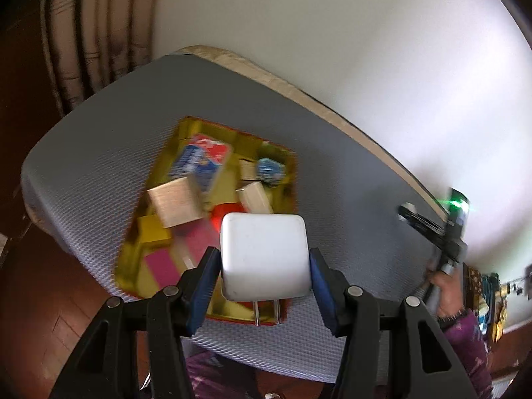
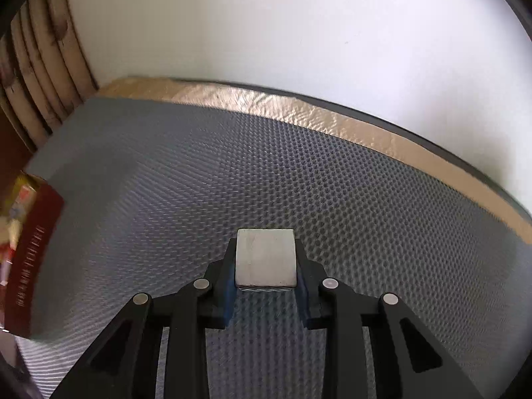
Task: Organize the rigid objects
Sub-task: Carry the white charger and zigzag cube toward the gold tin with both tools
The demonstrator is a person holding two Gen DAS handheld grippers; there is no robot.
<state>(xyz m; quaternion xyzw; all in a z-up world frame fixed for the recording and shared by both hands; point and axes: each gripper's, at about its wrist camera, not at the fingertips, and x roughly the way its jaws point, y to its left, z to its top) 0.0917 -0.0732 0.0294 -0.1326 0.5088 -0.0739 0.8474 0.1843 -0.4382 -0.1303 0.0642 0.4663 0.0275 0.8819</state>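
My left gripper (image 1: 264, 262) is shut on a white plug-in charger (image 1: 264, 254) with two prongs pointing down, held above the near end of a gold-lined red tray (image 1: 133, 259). The tray holds a wooden block (image 1: 176, 202), a smaller wooden block (image 1: 256, 198), a blue-and-red box (image 1: 199, 163), a blue wrapped item (image 1: 271, 168), a red piece (image 1: 226, 214) and pink pads (image 1: 163, 266). My right gripper (image 2: 266, 259) is shut on a pale square block (image 2: 266, 257) over the grey mat. The right gripper also shows at the right of the left wrist view (image 1: 442, 229).
The grey honeycomb mat (image 2: 299, 173) covers the table, whose tan edge (image 2: 332, 116) runs along a white wall. The tray's red side (image 2: 33, 266) sits at the far left of the right wrist view. Curtains (image 1: 86, 33) hang at the left. Dark wooden floor lies below.
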